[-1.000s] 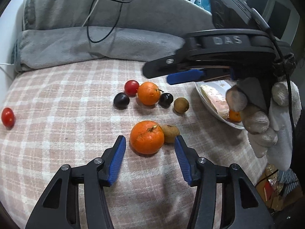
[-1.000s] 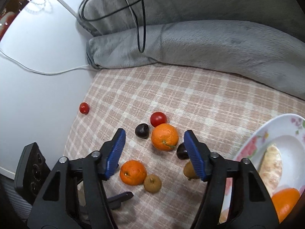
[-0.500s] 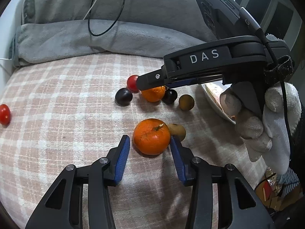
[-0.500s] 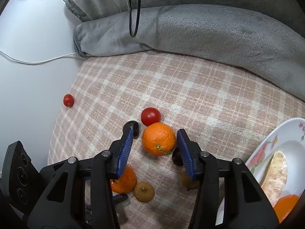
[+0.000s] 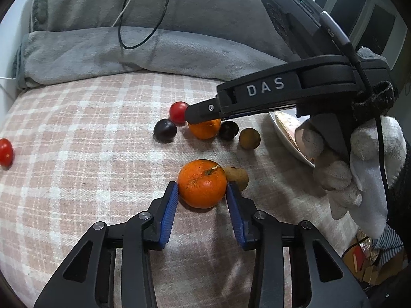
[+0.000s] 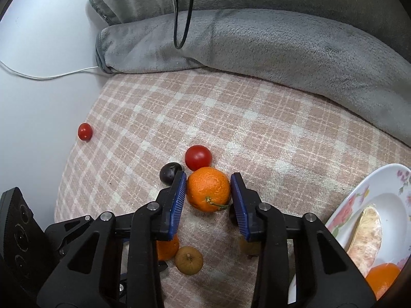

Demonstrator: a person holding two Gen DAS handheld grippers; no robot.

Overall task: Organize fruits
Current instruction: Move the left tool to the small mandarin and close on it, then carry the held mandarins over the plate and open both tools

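My left gripper [image 5: 201, 191] is shut on the near tangerine [image 5: 202, 183], both blue pads touching its sides; it rests on the checked cloth [image 5: 77, 154], a brown longan [image 5: 236, 177] against it. My right gripper [image 6: 208, 190] is shut on the far tangerine [image 6: 208, 188], also on the cloth; in the left wrist view that tangerine [image 5: 204, 128] is half hidden under the right gripper's fingers. Around it lie a red cherry tomato [image 6: 198, 157], a dark plum [image 6: 170, 172], a second dark plum [image 5: 228, 130] and a second longan [image 5: 249, 138].
A flowered white plate [image 6: 359, 195] at the right holds a pomelo slice [image 6: 366, 236] and an orange fruit [image 6: 382, 279]. A lone cherry tomato [image 6: 85, 131] lies at the cloth's left edge. A grey blanket [image 6: 257, 41] with a black cable lies behind.
Both grippers moved forward and closed, the left onto the near tangerine and the right onto the far tangerine. The fruits have stayed on the cloth.
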